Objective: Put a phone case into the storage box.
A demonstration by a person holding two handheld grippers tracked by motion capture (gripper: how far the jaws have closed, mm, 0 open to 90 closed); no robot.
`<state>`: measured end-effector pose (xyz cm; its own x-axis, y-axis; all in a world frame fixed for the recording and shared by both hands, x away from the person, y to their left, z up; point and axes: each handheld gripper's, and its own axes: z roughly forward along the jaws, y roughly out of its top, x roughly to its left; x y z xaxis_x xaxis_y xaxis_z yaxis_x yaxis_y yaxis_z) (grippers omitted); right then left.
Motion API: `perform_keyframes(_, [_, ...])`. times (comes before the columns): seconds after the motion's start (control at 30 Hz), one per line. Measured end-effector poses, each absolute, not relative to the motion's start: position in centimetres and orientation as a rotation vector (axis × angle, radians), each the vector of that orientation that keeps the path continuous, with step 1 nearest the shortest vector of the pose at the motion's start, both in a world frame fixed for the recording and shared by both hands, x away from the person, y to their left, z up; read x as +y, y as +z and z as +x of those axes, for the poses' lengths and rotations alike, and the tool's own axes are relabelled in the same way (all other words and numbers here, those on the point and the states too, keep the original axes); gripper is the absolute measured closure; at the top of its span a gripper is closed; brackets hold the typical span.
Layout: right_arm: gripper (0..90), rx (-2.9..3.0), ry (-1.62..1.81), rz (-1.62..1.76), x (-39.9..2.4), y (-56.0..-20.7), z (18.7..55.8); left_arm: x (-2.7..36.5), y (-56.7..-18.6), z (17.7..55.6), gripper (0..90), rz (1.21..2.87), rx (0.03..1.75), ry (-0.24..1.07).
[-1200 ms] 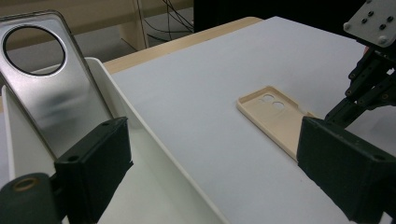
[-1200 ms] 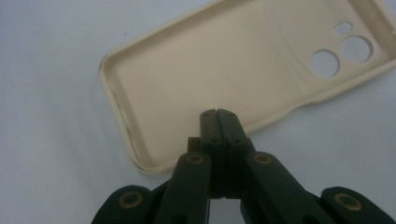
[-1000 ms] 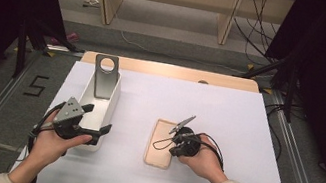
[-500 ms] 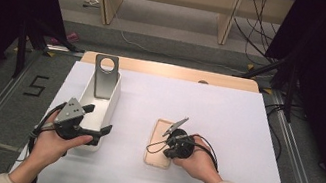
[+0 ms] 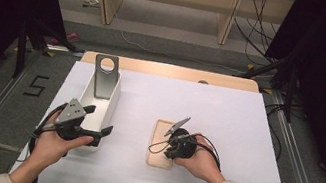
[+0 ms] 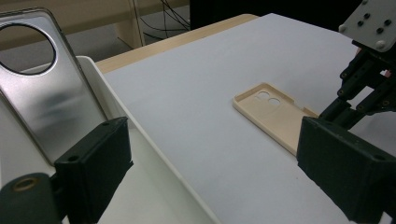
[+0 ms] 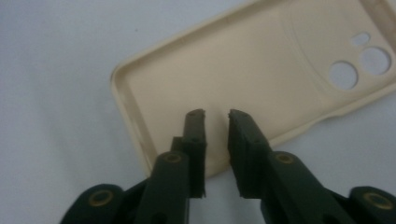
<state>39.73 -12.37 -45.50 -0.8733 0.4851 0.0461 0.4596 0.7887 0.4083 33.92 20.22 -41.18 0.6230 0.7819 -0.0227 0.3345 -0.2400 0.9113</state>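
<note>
A beige phone case [image 5: 160, 137] lies inside-up on the white table, its camera holes at the far end [image 7: 261, 74] [image 6: 275, 114]. My right gripper [image 5: 170, 149] hovers over its near end. Its jaws [image 7: 215, 114] have just been opening and stand a narrow gap apart with nothing between them. My left gripper [image 5: 99, 120] is open wide at the near end of a white tray [image 5: 87, 93]; the tray's rim [image 6: 140, 135] runs between its jaws [image 6: 215, 140]. A silver plate with a round hole [image 5: 105, 78] [image 6: 51, 93] leans in the tray.
The white table top [image 5: 228, 113] stretches to the right and behind the case. A wooden strip [image 5: 169, 71] edges its far side. Cables and furniture legs lie on the floor beyond.
</note>
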Motion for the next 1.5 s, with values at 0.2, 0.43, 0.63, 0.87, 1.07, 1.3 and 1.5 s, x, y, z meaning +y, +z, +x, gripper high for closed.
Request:
perform_keyframes(0.2, [52.1,2.935,0.602,0.537,-11.2,-44.4,38.6,20.2,-41.2,33.9,9.7,1.832,0.896,0.549])
perform_keyframes(0.43, [41.2,2.974,0.443,0.347,-9.8,-45.0,37.6,20.1,-41.2,33.9,9.7,1.83,0.894,0.548])
perform_keyframes(0.63, [41.2,2.973,0.385,0.303,-9.3,-45.2,37.4,20.1,-41.2,33.9,9.7,1.831,0.893,0.548])
perform_keyframes(0.87, [42.9,2.984,0.351,0.288,-8.9,-45.6,37.4,20.2,-41.2,33.9,9.7,1.833,0.892,0.551])
perform_keyframes(1.07, [45.5,2.99,0.319,0.279,-8.7,-45.8,37.5,20.1,-41.2,33.9,9.7,1.835,0.89,0.553])
perform_keyframes(1.3, [46.2,2.988,0.305,0.268,-8.5,-45.8,37.6,20.1,-41.2,34.0,9.7,1.837,0.889,0.554])
perform_keyframes(1.5, [46.9,2.995,0.302,0.266,-8.4,-45.8,37.6,20.1,-41.3,34.0,9.7,1.841,0.89,0.554])
